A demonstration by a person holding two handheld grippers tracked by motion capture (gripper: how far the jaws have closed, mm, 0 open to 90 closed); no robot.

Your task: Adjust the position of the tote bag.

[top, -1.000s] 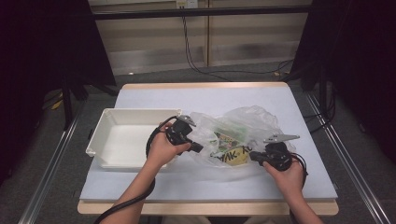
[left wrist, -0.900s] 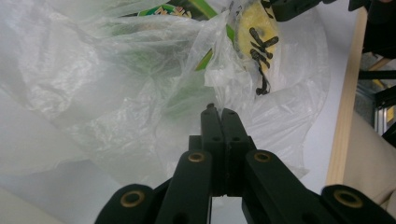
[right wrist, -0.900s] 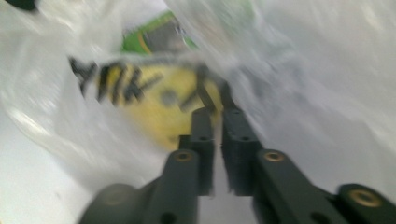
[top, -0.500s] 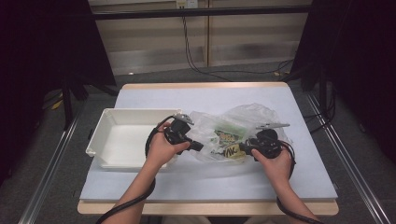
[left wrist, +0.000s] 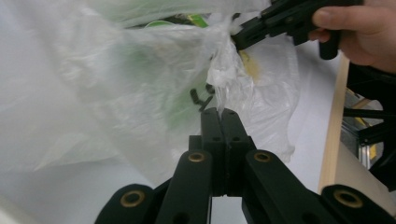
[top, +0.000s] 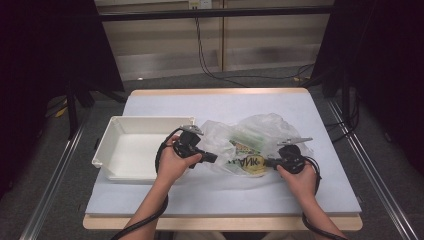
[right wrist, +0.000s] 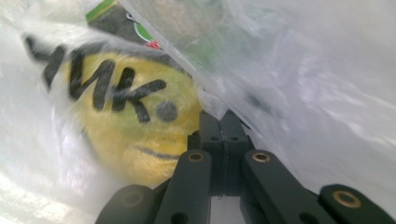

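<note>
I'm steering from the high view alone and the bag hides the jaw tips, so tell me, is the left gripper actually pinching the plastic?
Observer: Yes. The left gripper has its jaws pressed together on a twisted bit of the plastic bag.
Operator: And the right one?
Observer: The right gripper is also shut, with a fold of the bag film caught at its tips.
Operator: What's nearest those tips?
Observer: A yellow round item inside the bag, behind black lettering on the film.

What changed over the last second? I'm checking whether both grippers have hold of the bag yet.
The right gripper moved left to the plastic bag and shut on its edge. The left gripper stayed clamped on the bag's other side, and the white tray did not move.
</note>
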